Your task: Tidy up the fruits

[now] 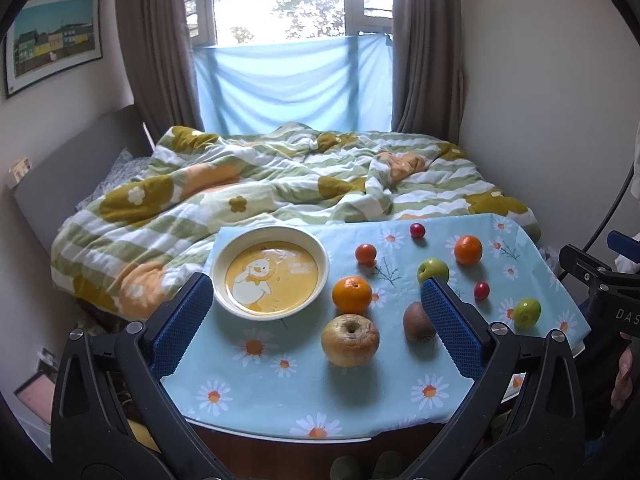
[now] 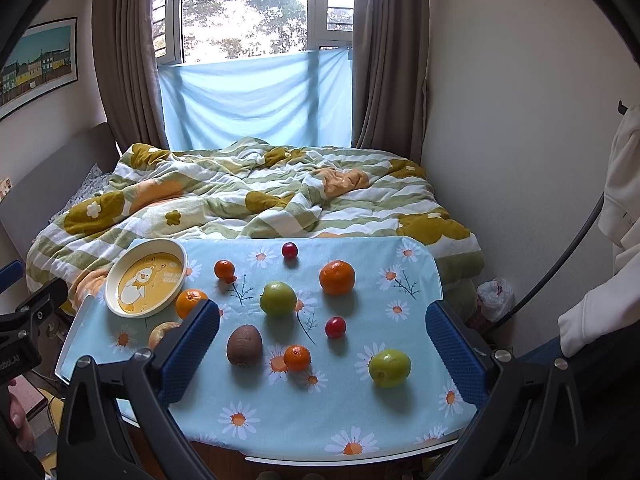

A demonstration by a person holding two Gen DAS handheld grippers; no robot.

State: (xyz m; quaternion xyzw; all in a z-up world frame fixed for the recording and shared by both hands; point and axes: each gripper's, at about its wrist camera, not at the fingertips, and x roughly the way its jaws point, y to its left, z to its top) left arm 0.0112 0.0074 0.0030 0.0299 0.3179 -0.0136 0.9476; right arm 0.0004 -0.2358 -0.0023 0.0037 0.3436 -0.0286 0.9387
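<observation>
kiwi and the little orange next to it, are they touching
Apart. The right wrist view shows a strip of blue tablecloth between the kiwi and the small orange; only the orange's shadow fills part of the gap.

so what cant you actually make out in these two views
- Left wrist view: the kiwi is partly covered by a finger of the left hand-held gripper.
- Right wrist view: the pale apple and one orange sit half behind a finger of the right hand-held gripper.
- Print in the duck plate: too small.
</observation>
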